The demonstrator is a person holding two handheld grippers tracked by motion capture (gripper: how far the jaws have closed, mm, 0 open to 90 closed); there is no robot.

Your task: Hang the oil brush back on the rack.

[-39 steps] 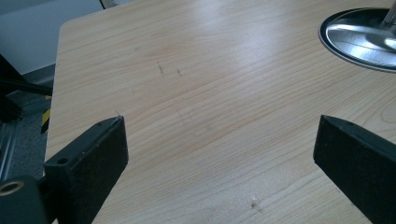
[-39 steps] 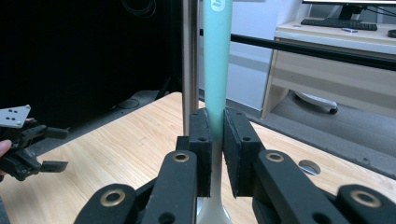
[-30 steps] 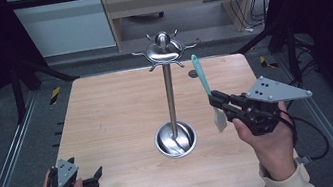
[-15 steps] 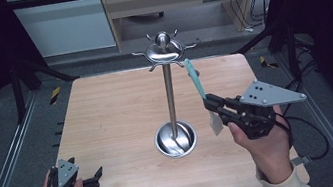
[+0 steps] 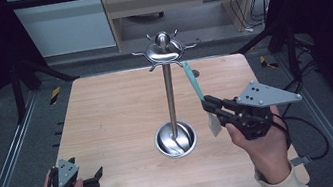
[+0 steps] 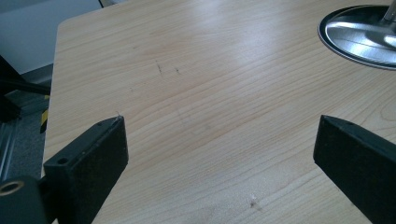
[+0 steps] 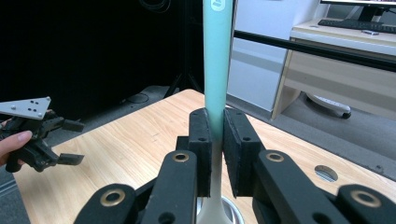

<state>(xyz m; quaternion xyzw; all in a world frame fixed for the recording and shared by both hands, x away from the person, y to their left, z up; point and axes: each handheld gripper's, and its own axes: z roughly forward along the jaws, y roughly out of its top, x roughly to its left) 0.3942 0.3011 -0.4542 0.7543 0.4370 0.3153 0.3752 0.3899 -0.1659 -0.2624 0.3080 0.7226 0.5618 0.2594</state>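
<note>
- Right gripper [image 5: 211, 108] has its fingers clenched on the teal handle of a spatula [image 5: 193, 81], held up beside the utensil stand [image 5: 170, 93].
- My guess: it's going on a hook [image 5: 183, 63] up top, so keep the handle end steady and approach slowly.
- Left gripper [image 5: 93, 178] rests released at the worktop [image 5: 107, 118] corner.

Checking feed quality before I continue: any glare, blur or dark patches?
High view: soft overall, surroundings black, stand base reflective. Left gripper view: pale sheen on the table, near jaws slightly soft. Right gripper view: black background on the left, spatula handle reasonably sharp.
</note>
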